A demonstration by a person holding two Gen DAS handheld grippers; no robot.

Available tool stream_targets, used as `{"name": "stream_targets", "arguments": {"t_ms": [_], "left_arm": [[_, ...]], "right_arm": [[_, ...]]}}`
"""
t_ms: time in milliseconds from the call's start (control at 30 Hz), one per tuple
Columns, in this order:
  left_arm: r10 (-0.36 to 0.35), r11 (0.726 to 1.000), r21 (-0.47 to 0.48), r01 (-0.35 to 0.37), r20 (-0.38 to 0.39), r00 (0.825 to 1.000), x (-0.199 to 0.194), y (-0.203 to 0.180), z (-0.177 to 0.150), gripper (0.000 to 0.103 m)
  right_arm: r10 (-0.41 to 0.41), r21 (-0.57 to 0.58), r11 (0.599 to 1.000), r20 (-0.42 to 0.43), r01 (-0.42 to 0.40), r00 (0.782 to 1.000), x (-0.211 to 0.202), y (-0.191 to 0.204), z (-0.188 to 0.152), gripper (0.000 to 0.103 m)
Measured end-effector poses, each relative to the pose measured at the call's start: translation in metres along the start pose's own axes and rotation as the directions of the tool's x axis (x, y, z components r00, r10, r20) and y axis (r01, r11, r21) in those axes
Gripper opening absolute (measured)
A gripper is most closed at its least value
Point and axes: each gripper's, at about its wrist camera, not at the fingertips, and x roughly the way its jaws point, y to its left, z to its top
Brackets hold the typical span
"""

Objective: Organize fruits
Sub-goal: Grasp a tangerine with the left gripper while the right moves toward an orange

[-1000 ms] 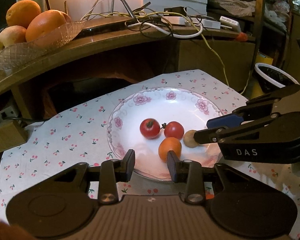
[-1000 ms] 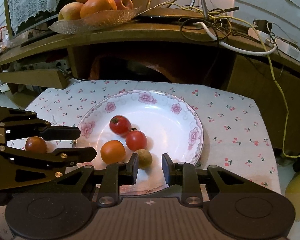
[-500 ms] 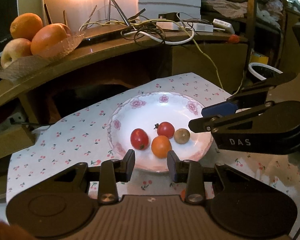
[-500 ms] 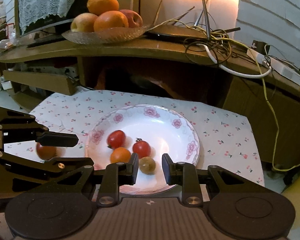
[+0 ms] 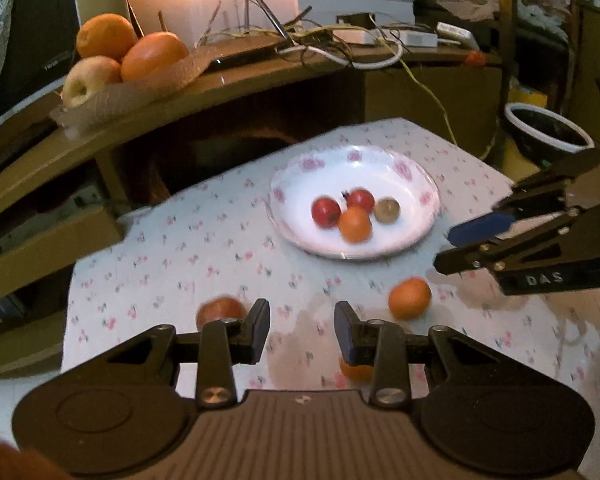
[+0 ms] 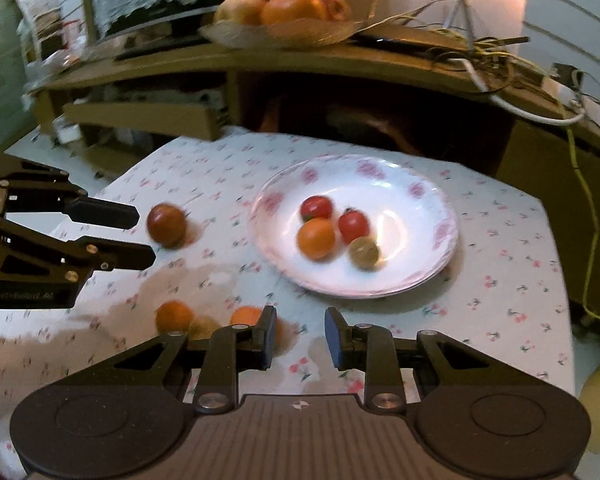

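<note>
White porcelain with pink flowers, the plate (image 6: 440, 236) sits right of centre in the right wrist frame and holds four small fruits bunched together: a red tomato (image 6: 316, 207), a second red tomato (image 6: 353, 225), an orange one (image 6: 316, 239) and a brownish-yellow one (image 6: 363, 252). On the cherry-print cloth over the tabletop (image 6: 500, 272), a loose red tomato (image 6: 166, 225) lies left of the plate, just beside the left gripper (image 6: 142, 236), whose jaws are parted and empty. Two orange fruits (image 6: 174, 315) (image 6: 246, 316) lie at lower left of centre. The right gripper (image 6: 300, 338) hangs open and empty above the cloth, in front of the plate
</note>
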Motion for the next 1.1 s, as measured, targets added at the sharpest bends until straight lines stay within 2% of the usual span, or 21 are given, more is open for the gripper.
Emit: {"name": "stream_targets", "arguments": {"t_ms": [233,400,533,800,1100], "left_arm": [[-0.088,0.993,0.069,0.091,-0.047,0.995,0.005,-0.016,-0.018,0.040],[-0.114,0.986,0.112,0.124,-0.084,0.990,0.015,-0.024,-0.024,0.040],[-0.114,0.983,0.134,0.126,-0.095,0.989,0.023,-0.026,-0.026,0.040],[-0.126,0.980,0.142,0.140,-0.104,0.987,0.042,-0.028,-0.023,0.041],[-0.119,0.980,0.149,0.135,-0.115,0.986,0.036,-0.029,-0.025,0.036]], "right_arm": [[0.036,-0.070,0.997,-0.027,-0.038,0.999,0.011,0.012,0.003,0.030],[0.065,-0.102,0.992,-0.030,-0.068,0.997,0.017,0.016,0.004,0.033],[0.088,-0.121,0.988,-0.037,-0.092,0.995,0.018,0.016,0.006,0.033],[0.123,-0.048,0.991,-0.053,-0.125,0.991,0.018,0.003,0.007,0.033],[0.127,-0.054,0.990,-0.063,-0.130,0.990,0.015,0.001,0.008,0.033]]}}
